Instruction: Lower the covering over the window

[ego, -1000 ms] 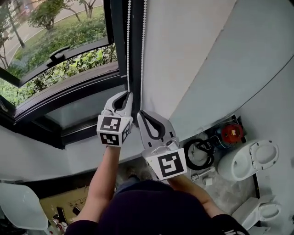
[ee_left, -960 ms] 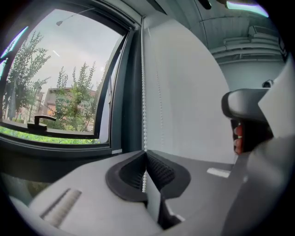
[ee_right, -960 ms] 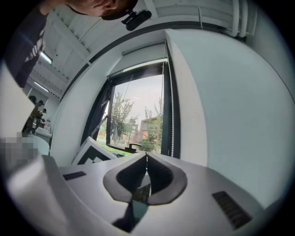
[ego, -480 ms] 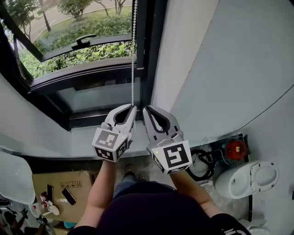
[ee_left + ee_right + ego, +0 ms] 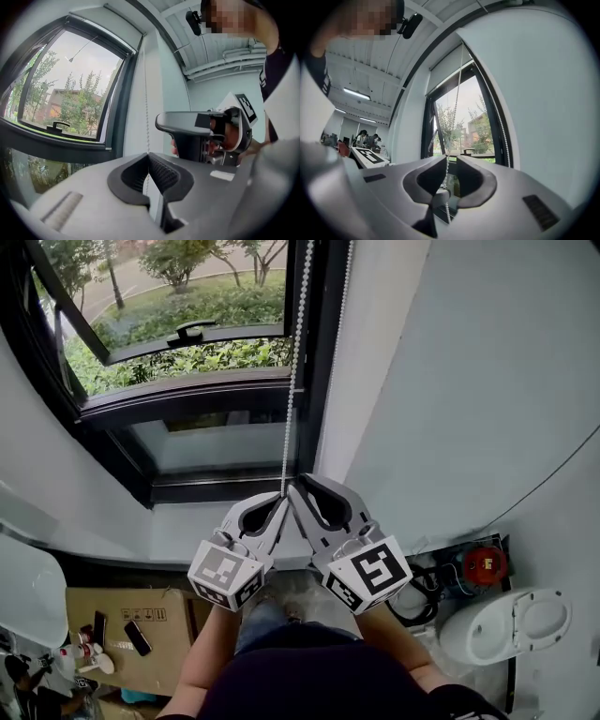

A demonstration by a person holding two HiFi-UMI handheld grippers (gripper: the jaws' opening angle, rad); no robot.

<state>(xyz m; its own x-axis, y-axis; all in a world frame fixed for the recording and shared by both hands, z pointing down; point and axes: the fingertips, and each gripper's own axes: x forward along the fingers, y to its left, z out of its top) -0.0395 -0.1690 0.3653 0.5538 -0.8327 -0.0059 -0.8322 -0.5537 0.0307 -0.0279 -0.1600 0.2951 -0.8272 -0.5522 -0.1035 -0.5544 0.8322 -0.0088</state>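
Observation:
A white bead chain (image 5: 292, 381) hangs beside the black-framed window (image 5: 187, 324). My left gripper (image 5: 279, 501) is shut on the chain's lower end, which runs up from its tips (image 5: 149, 154) in the left gripper view. My right gripper (image 5: 298, 488) is close beside it, tips almost touching the left one's. Its jaws have just been opening. In the right gripper view the chain (image 5: 454, 108) hangs through the narrow gap at its tips (image 5: 451, 158), and the pads do not press on it. A pale blind (image 5: 445, 70) covers only the top of the window.
A white wall (image 5: 450, 381) stands to the right of the window and a grey sill (image 5: 187, 521) runs under it. On the floor below lie a cardboard box (image 5: 131, 615), a black cable coil (image 5: 417, 592), a red device (image 5: 485, 563) and a white appliance (image 5: 506, 615).
Both grippers have drawn back from the window toward the person's body and now sit closer together. The left one kept its hold on the chain. The right jaws have parted slightly.

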